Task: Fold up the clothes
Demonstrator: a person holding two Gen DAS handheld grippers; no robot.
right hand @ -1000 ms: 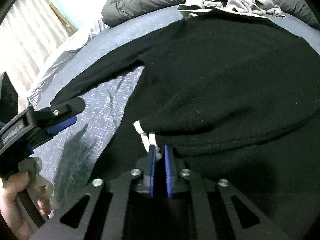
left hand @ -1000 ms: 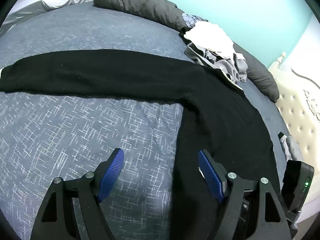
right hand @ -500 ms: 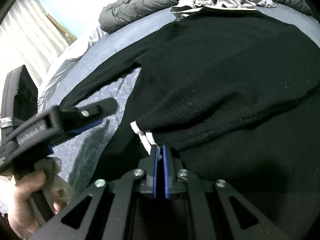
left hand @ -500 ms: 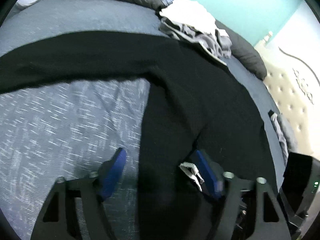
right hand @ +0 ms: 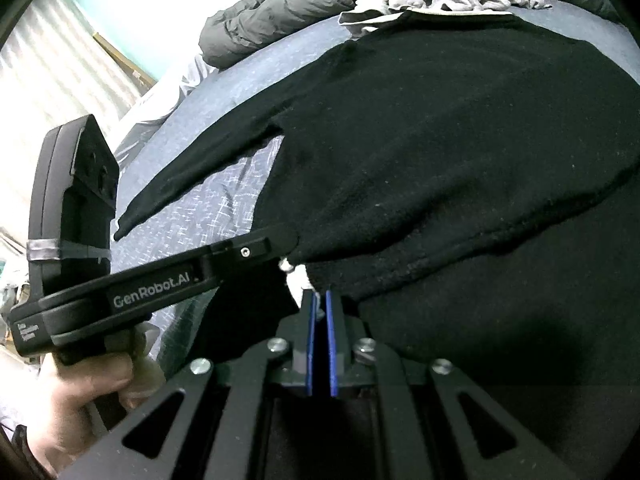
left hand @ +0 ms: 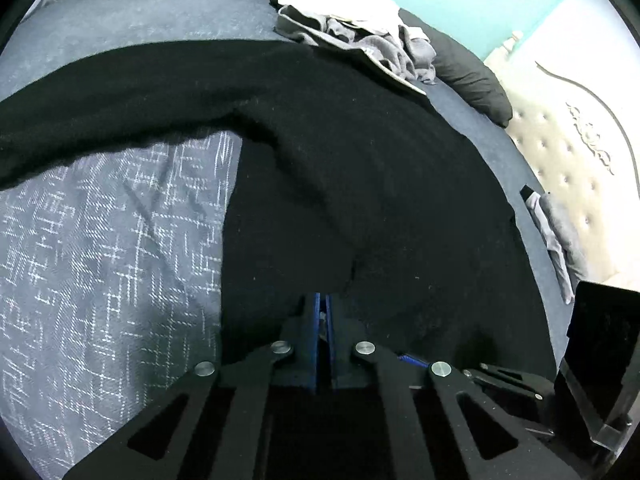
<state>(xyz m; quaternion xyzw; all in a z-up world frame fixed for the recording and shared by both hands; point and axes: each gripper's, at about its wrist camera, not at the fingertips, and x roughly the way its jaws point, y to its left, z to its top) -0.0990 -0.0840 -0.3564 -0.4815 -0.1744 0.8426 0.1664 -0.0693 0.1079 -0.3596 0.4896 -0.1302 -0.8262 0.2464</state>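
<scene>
A black sweater [left hand: 360, 160] lies spread over the bed, one sleeve stretched out to the left. Its near part is folded over on itself [right hand: 440, 140]. In the left wrist view my left gripper [left hand: 322, 300] is shut, with black sweater fabric pinched at its tips. The right wrist view shows that same left gripper [right hand: 290, 240] coming in from the left, its tip at the folded edge. Just beside it my right gripper [right hand: 318, 296] is shut on the sweater at a white cuff [right hand: 298, 280].
A patterned blue-grey bedcover [left hand: 100, 260] lies under the sweater. A pile of grey and white clothes [left hand: 360, 28] and a dark pillow [left hand: 472, 76] sit at the far side. A tufted headboard [left hand: 568, 160] stands on the right. A hand [right hand: 80, 392] holds the left gripper.
My left gripper moved right from the bare bedcover onto the sweater, beside the right gripper, and its jaws went from wide open to shut on the fabric. The right gripper held still.
</scene>
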